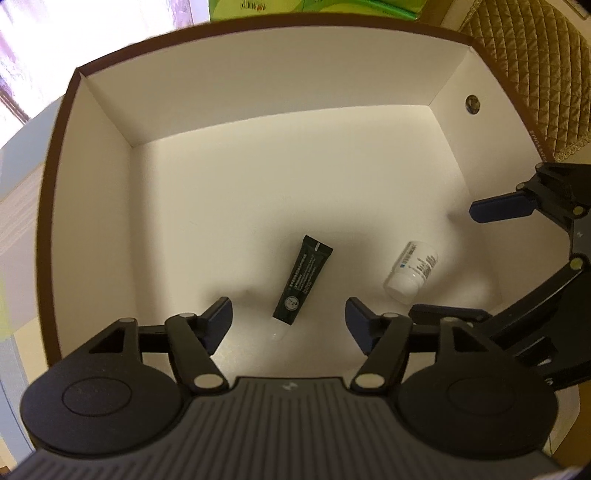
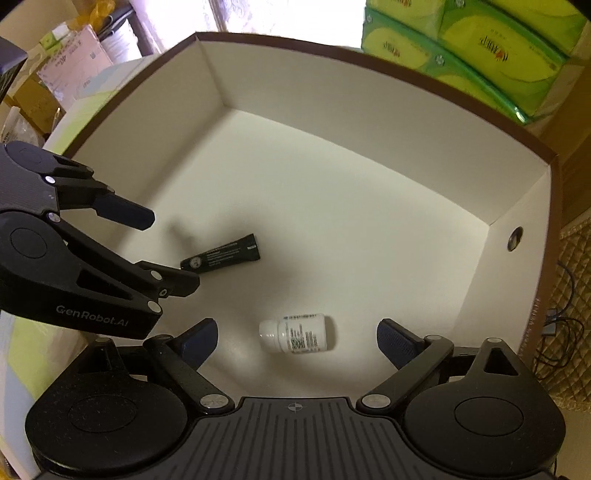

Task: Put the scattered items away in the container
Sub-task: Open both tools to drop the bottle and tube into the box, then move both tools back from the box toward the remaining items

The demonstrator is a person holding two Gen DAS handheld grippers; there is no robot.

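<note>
This is looking like a lived-in home room. Green tissue packs (image 2: 476, 48) are stacking up behind the brown-rimmed box (image 2: 369, 62), a gold quilted cover (image 1: 532, 55) is draping beside it, daylight is glowing through a curtained window (image 1: 40, 44), and cardboard cartons (image 2: 70, 62) are cluttering one corner.

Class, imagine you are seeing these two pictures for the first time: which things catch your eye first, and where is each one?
The eye goes first to the big white-walled box with a brown rim, which fills both views. On its floor lie a black tube near the middle and a white bottle on its side to the right of it. The left gripper and right gripper hang open above them, holding nothing.
</note>
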